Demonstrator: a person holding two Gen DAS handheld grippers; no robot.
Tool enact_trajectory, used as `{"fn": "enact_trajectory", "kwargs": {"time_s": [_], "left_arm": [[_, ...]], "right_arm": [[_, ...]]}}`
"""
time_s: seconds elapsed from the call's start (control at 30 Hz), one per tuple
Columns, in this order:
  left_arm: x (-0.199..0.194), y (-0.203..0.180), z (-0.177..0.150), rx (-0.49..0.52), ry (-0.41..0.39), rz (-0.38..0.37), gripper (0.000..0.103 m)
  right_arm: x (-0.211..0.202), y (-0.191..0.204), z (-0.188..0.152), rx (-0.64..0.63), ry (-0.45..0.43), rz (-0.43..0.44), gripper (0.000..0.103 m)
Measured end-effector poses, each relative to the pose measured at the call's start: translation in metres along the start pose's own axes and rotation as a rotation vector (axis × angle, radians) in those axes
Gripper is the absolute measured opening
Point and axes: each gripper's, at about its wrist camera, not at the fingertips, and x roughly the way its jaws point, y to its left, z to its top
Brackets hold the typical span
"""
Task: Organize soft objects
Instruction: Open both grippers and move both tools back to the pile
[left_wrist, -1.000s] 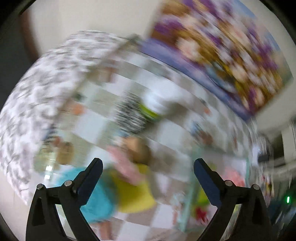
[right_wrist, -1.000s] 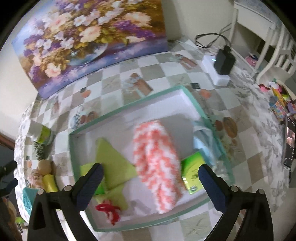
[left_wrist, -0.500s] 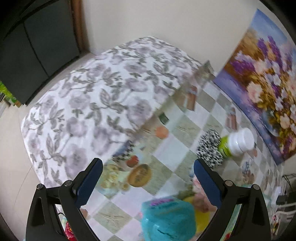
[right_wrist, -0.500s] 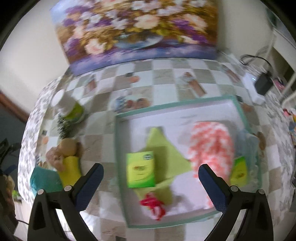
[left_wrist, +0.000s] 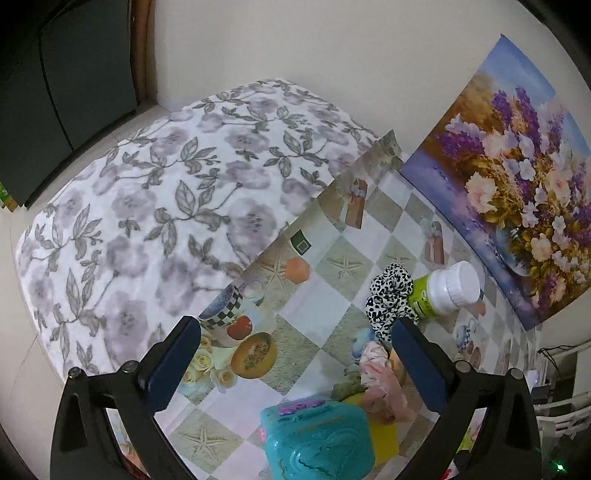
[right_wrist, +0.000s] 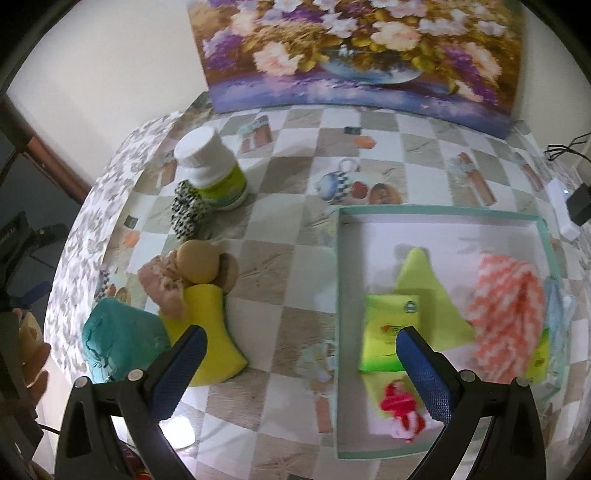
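Bottle (right_wrist: 212, 173) touching scrunchie (right_wrist: 187, 214), beside sponge (right_wrist: 207, 332).

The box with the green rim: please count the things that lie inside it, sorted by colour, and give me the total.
In the box, seen from the right wrist:
Green: 3, the packet, the cloth, a second packet
Orange and white: 1, the knitted piece
Red and white: 1, the small item
Pale blue: 1, a blurred thing
Total: 6
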Motion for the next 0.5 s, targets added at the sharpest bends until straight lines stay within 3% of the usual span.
{"fn": "enact_trajectory", "kwargs": {"time_s": [0.17,0.3,0.4,0.5], "left_arm": [[0.006,-0.015,-0.003,0.065,0.015,0.000,0.103],[0.022,-0.033,-0.011,0.160,0.104,0.001,0.103],[0.037,-0.048,-0.021,0.255,0.179,0.044,0.103],[0.049,-0.056,-0.027,0.292,0.242,0.051,0.103]], "right_arm": [[0.017,0.015,-0.002,-0.023,0.040,0.025,0.103],[0.035,0.026,-0.005,-0.047,0.080,0.041,0.103],[0.046,0.035,-0.009,-0.074,0.110,0.044,0.103],[0.054,0.043,-0.012,-0.099,0.129,0.056,0.103]]}}
